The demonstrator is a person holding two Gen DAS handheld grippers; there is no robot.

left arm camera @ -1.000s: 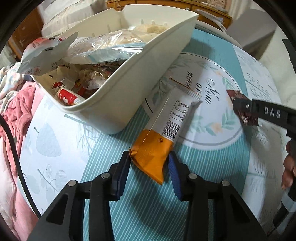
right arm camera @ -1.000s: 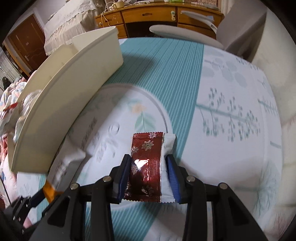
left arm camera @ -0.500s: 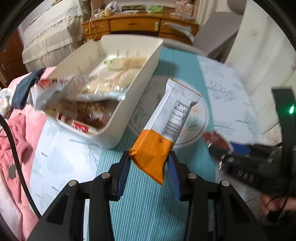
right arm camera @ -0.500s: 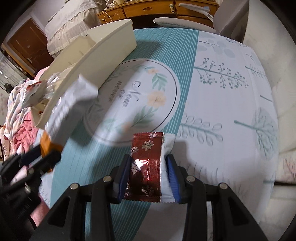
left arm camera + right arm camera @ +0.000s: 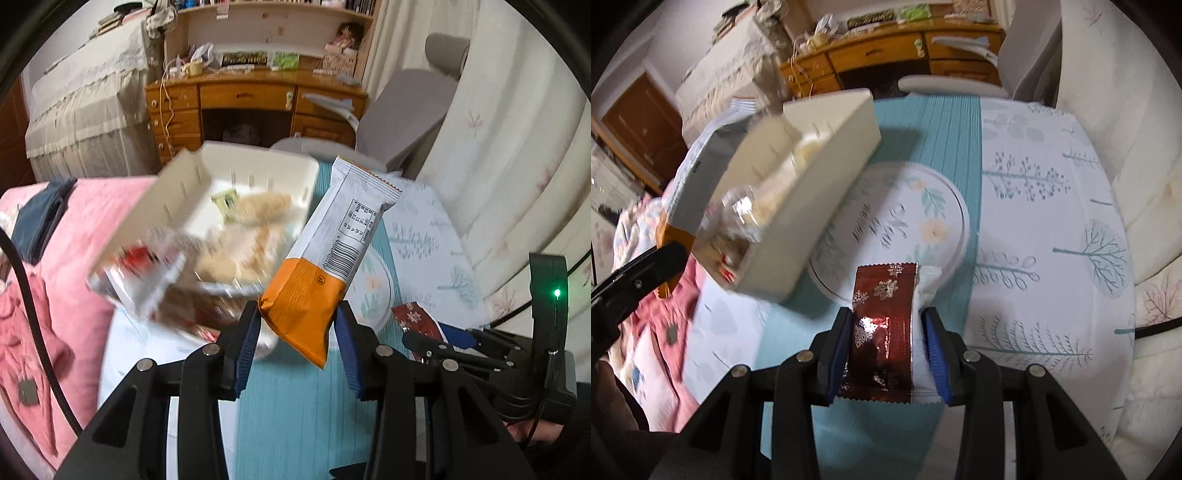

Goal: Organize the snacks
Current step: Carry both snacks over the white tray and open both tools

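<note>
Cream bin [image 5: 192, 177] with blurred wrapped snacks [image 5: 236, 254] heaped inside

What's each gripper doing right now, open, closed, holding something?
Left gripper: closed on the orange and white snack packet, held clear of the table.
Right gripper: closed on the dark red snowflake packet.

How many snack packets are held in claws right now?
2: the orange-and-white packet in the left claw, the dark red packet in the right claw.
</note>
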